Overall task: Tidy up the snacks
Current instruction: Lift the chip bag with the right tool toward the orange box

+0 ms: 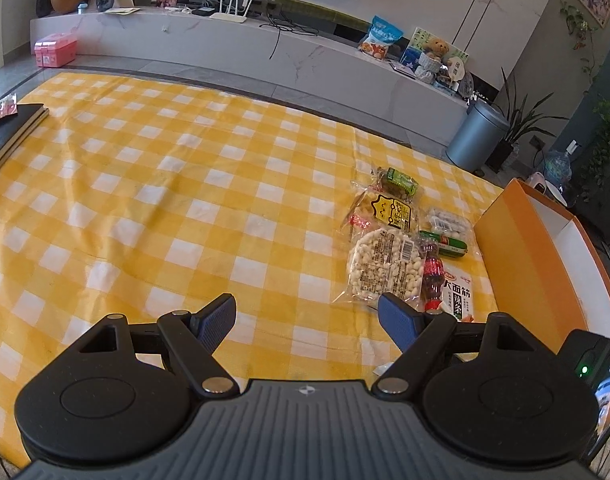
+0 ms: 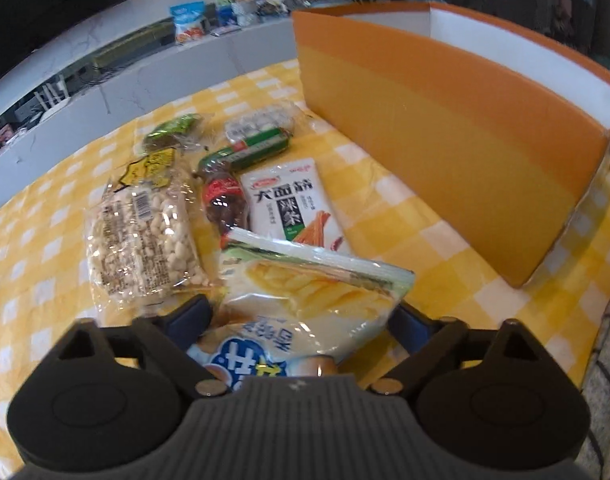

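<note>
On the yellow-and-white checked cloth [image 1: 177, 184], towards its right edge, a cluster of snacks lies beside an orange box [image 2: 445, 140] with a white inside. The box stands upright at the cloth's right edge, its long wall facing the snacks and close to them.

The cluster, seen in the left wrist view: a clear bag of peanuts [image 1: 385, 266] lies flat; a small cola bottle [image 1: 431, 274] lies on its side touching the bag's right edge; a white packet with green print [image 1: 459, 294] sits just beside the bottle, nearer the box. Behind these lie a yellow-labelled bag [image 1: 389, 210], a green-wrapped sweet [image 1: 401, 182], a green sausage stick [image 1: 445, 244] and a clear tray of small white pieces [image 1: 449, 220].

The left gripper [image 1: 307, 318] hovers over bare cloth to the left of the cluster, its blue pads spread wide with nothing between them.

The right gripper [image 2: 301, 320] clamps a pale snack bag [image 2: 305, 300] with blue lettering; the bag fills the gap between the two fingers, and its sealed top edge points towards the cola bottle and the white packet. Whether the bag rests on the cloth cannot be told.
</note>
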Motion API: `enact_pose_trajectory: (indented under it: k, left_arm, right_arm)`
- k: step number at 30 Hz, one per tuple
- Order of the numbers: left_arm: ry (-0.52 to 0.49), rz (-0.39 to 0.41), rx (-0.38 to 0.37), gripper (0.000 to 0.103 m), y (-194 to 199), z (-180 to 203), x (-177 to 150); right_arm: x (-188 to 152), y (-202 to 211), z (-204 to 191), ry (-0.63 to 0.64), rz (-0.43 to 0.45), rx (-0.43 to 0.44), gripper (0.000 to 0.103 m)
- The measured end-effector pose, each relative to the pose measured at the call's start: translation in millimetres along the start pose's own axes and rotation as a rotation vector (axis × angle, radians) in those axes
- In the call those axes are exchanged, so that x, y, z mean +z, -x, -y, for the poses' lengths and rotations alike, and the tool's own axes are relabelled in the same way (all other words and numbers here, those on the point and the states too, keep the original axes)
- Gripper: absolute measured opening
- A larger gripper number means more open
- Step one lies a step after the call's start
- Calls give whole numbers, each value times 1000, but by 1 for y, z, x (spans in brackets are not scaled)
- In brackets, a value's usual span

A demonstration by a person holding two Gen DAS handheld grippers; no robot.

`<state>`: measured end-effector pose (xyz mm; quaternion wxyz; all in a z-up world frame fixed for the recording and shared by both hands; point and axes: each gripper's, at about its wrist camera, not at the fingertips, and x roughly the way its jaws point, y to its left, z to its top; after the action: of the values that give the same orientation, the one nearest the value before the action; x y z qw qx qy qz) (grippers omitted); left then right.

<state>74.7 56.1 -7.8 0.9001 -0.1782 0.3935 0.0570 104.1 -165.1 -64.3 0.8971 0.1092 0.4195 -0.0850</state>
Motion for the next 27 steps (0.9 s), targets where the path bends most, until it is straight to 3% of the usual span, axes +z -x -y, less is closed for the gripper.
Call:
enact_pose_trajectory:
  k: [3, 7, 17, 21, 27]
  left_arm:
    - [-3, 11, 9, 95, 4, 2, 1]
    - [-69, 55, 14, 95, 12, 13, 0]
    - [-200, 95, 8, 95, 21, 63, -1]
    - [-276, 74, -4, 95, 10, 95, -3]
    - [-394, 44, -27, 95, -15, 138, -10]
  right_arm:
    - [0, 3, 5, -2, -5, 31, 64]
    - [2, 12, 18, -52, 24, 38, 57]
    - [26, 73, 83, 149, 84, 191, 56]
    - [34, 79, 113, 152, 52, 284, 56]
    - [41, 73, 133, 134, 55, 316, 56]
